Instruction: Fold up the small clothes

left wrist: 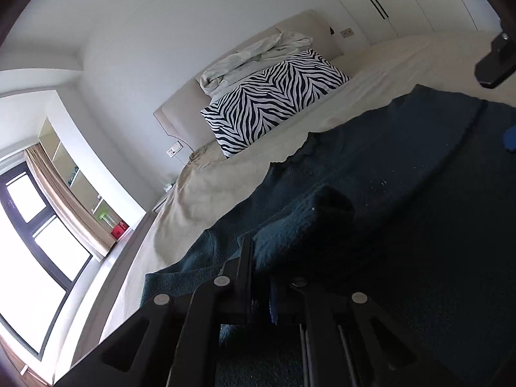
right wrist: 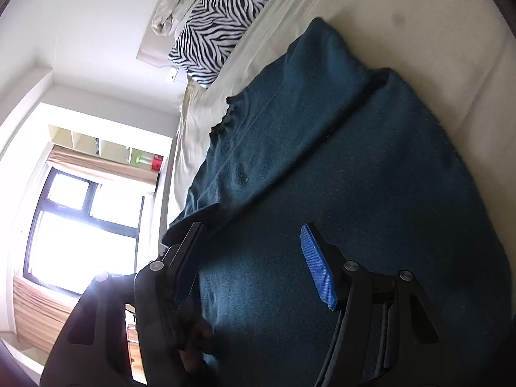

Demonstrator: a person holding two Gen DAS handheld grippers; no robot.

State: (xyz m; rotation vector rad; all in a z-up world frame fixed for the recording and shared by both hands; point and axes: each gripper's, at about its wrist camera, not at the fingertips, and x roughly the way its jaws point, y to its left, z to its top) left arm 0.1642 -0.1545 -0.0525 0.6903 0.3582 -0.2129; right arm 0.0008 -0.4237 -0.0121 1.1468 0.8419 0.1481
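A dark teal knit garment (right wrist: 322, 167) lies spread on a cream bed (right wrist: 419, 25). It also fills the lower right of the left wrist view (left wrist: 403, 200). My left gripper (left wrist: 261, 267) is shut on a raised fold of the teal garment (left wrist: 306, 213) near its edge. My right gripper (right wrist: 254, 242) is open just above the garment, its blue pads (right wrist: 317, 267) wide apart with nothing between them. Part of the right gripper (left wrist: 496, 61) shows at the right edge of the left wrist view.
A zebra-print pillow (left wrist: 274, 100) and a crumpled white sheet (left wrist: 254, 54) lie at the headboard. The bed's left edge (left wrist: 129, 274) drops to the floor beside a window (right wrist: 80, 225) and shelves (right wrist: 106, 148).
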